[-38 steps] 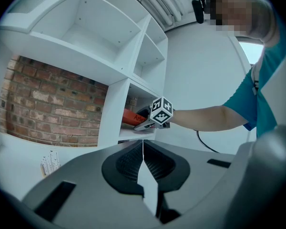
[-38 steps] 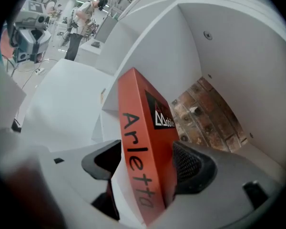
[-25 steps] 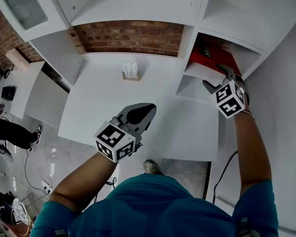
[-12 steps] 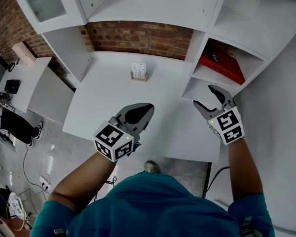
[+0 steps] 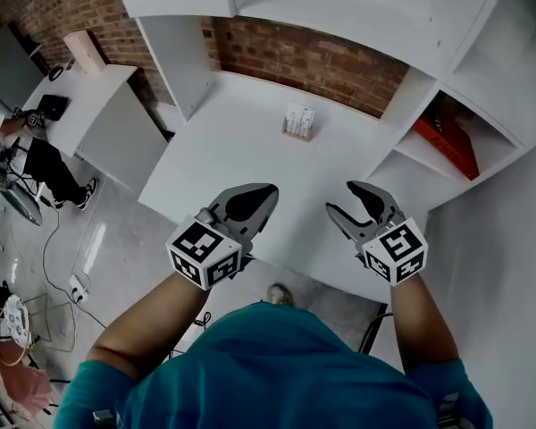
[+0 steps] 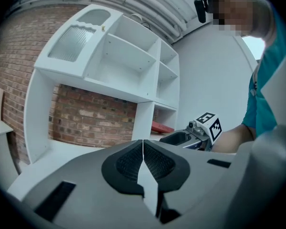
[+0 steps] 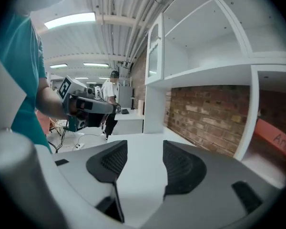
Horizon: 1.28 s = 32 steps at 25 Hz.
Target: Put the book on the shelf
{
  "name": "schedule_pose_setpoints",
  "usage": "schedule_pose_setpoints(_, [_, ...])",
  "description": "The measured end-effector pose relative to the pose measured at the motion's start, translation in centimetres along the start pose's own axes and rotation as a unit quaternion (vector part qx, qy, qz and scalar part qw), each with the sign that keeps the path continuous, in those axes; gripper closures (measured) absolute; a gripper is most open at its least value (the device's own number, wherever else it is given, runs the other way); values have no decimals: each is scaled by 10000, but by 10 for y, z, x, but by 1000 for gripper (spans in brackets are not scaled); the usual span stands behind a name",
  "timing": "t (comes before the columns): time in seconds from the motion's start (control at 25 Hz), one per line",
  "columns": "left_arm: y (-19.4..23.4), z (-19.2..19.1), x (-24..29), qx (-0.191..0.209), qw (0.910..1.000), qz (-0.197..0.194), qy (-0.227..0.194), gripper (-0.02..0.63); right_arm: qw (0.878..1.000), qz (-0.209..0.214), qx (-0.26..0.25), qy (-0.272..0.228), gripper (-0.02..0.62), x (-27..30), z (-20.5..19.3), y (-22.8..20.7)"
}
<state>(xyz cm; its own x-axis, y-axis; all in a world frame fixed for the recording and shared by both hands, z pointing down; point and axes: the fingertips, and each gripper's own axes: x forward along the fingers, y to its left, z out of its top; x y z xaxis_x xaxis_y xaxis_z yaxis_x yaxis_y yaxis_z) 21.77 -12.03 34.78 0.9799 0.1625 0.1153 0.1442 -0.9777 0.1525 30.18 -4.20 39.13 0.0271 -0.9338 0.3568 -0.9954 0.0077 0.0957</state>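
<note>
On the right side, inside an open box of the white shelf (image 5: 400,119), sits the red book (image 5: 451,146). Nothing holds it or touches it. I cannot tell if it lies flat or leans.

Both grippers hang over the near edge of the white table (image 5: 241,141), well apart from the book. The left gripper (image 5: 266,190) has its jaws pressed together, with nothing between them. The right gripper (image 5: 341,197) has its jaws apart. They have just been closing a little, and nothing is between them, so only the table top shows through the gap. The two grippers are side by side and do not touch.

A small white stand (image 5: 298,123) with a wooden bottom stands far back on the table, near the brick wall (image 5: 322,61). Far to the left, a person (image 5: 49,164) stands by another white desk (image 5: 98,105).
</note>
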Motion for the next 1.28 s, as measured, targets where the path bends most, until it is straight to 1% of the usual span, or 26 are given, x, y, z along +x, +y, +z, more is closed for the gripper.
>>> schedule_pose_setpoints(0.08, [14,-5,-21,-59,9996,273,-10,588,9994,330,27,-126,389,19,9,20])
schedule_pose_setpoints(0.24, [41,-17,-69,-199,9963,832,-51,588,9948,997,-22,-218,424,58,23,66])
schedule_pose_setpoints(0.36, [58,-28,-109,-300,9917,1247,-69,588,9895,1428,-66,-204,451,86,28,102])
schedule_pose_setpoints(0.48, [73,-40,-155,-414,9848,1682,-100,588,9832,1815,-51,-190,488,112,34,141])
schedule_pose_setpoints(0.64, [88,-55,-221,-535,9731,2238,-138,588,9746,2230,19,-202,529,141,45,192])
schedule_pose_setpoints(0.76, [94,-64,-267,-662,9623,2633,-186,588,9675,2520,106,-167,545,159,52,226])
schedule_pose_setpoints(0.96, [98,-76,-332,-806,9441,3185,-276,588,9582,2857,42,-154,565,182,64,272])
schedule_pose_setpoints(1.12, [98,-85,-370,-917,9295,3552,-369,588,9496,3130,3,-155,571,194,72,299])
schedule_pose_setpoints(1.28, [95,-89,-398,-989,9193,3782,-450,588,9440,3296,-27,-133,572,201,75,319])
